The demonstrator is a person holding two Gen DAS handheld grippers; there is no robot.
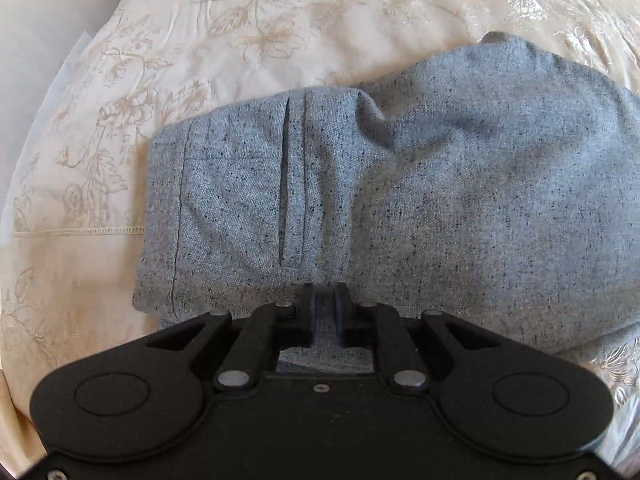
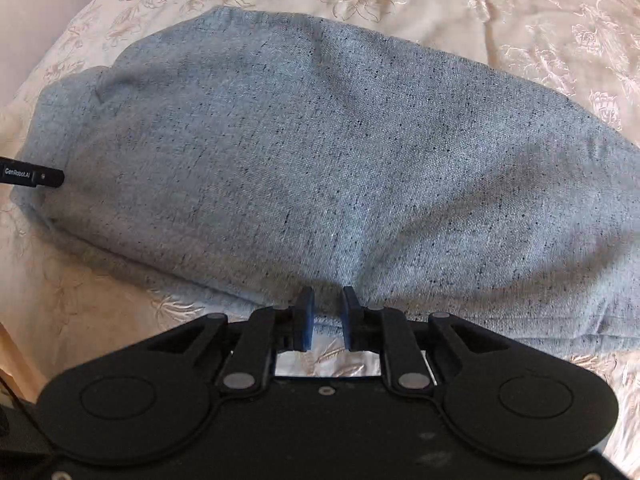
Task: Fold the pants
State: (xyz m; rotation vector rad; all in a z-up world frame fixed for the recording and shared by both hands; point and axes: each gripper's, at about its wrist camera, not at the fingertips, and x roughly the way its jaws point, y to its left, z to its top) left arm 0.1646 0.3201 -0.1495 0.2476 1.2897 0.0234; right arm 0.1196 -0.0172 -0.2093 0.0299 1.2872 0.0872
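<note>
Both my left gripper (image 1: 325, 300) and right gripper (image 2: 327, 304) hang a little apart, holding nothing, over the soft, floppy speckled grey-blue woven pants (image 2: 304, 160) folded on the cream flowered bedspread (image 2: 520, 20), so I would pinch a thick folded edge.

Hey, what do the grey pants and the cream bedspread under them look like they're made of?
Pants: a woven, tweed-like cloth, maybe wool blend; matte, grey with dark flecks and soft, thick folds. Bedspread: probably satin or a synthetic jacquard; cream, with a shiny raised floral pattern that catches the light.
</note>
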